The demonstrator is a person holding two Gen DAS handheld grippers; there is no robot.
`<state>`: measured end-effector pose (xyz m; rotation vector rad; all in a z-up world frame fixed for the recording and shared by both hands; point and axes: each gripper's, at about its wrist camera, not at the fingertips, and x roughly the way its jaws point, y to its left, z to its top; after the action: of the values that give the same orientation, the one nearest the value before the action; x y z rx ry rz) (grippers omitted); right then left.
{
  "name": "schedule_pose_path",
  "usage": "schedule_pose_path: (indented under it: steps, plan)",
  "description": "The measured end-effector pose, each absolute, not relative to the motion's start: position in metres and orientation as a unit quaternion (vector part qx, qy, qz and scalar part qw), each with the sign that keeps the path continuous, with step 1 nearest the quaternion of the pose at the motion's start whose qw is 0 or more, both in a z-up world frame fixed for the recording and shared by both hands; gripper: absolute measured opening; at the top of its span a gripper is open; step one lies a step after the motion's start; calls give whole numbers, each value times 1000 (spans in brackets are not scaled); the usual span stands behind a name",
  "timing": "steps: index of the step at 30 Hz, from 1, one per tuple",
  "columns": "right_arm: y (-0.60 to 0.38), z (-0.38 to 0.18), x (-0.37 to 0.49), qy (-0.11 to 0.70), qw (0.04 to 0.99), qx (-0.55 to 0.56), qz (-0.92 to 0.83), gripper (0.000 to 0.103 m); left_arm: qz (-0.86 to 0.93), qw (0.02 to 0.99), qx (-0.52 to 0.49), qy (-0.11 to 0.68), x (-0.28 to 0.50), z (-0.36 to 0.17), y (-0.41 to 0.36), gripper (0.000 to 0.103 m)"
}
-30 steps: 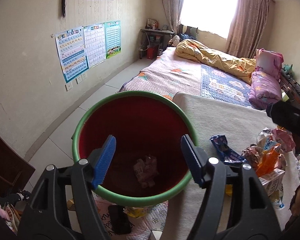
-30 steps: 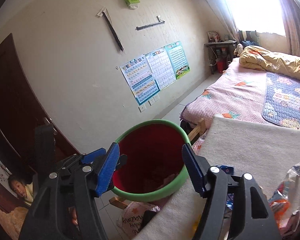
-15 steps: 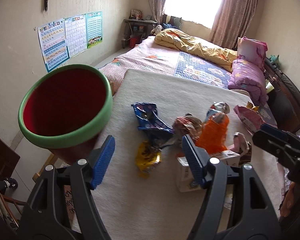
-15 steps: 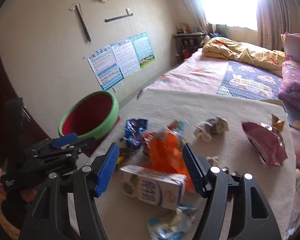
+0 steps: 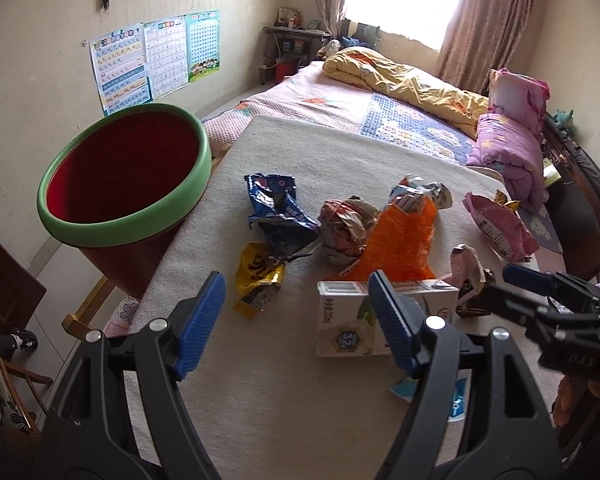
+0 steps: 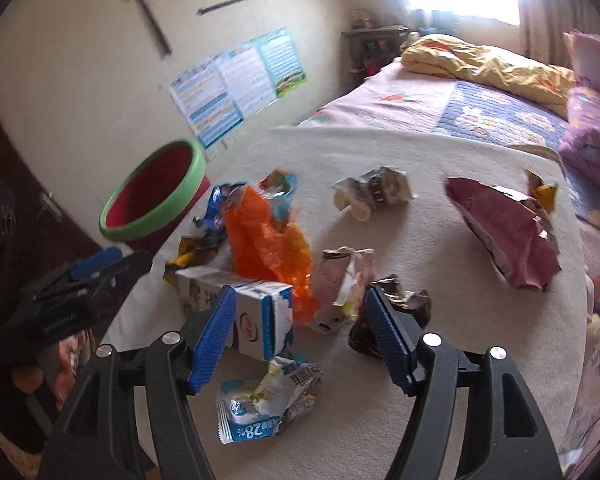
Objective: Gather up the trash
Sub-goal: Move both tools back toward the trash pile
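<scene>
Gaping wide with nothing between its blue pads, the left gripper (image 5: 298, 320) hangs above the cream blanket (image 5: 260, 400), its right finger crossing in front of a white milk carton (image 5: 346, 322) that lies on its side. The right gripper (image 6: 300, 334) is likewise spread and empty, its jaws bracketing the near end of the same carton (image 6: 260, 316) and a crumpled pale wrapper (image 6: 342, 284), while a torn blue-and-white packet (image 6: 268, 412) marked 28% lies just below the gap. Behind the carton slumps an orange plastic bag (image 5: 400, 240), touching it, with a crushed brownish wrapper (image 5: 344, 228) at its left side. Farther left lie a dark blue snack bag (image 5: 278, 210) and, nearer the camera, a yellow and black wrapper (image 5: 258, 276). A dark crumpled wrapper (image 6: 392, 320) sits against the right gripper's right finger in the right wrist view. Well apart toward the far side, a flattened grey-white packet (image 6: 374, 192) lies alone, and a large maroon-pink bag (image 6: 504, 236) rests near the blanket's right edge. The red bin with a green rim (image 5: 128, 176) stands tilted just off the blanket's left edge, its mouth open toward the camera. Beyond are a bed with a yellow quilt (image 5: 400, 80) and 3 wall charts (image 5: 156, 56).
</scene>
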<state>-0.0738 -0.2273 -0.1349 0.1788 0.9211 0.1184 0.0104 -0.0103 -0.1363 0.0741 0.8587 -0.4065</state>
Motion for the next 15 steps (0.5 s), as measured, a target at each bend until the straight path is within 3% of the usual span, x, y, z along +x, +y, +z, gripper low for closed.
schedule_pose_path:
  steps: [10,15]
  plan:
    - [-121,-184,-56,446,850,-253,125,73,-124,895,12,429,23,-146,30,71]
    - [-113,-197,-56,441,842,-283,131,62,-112,895,9,432,25,-149,40,71]
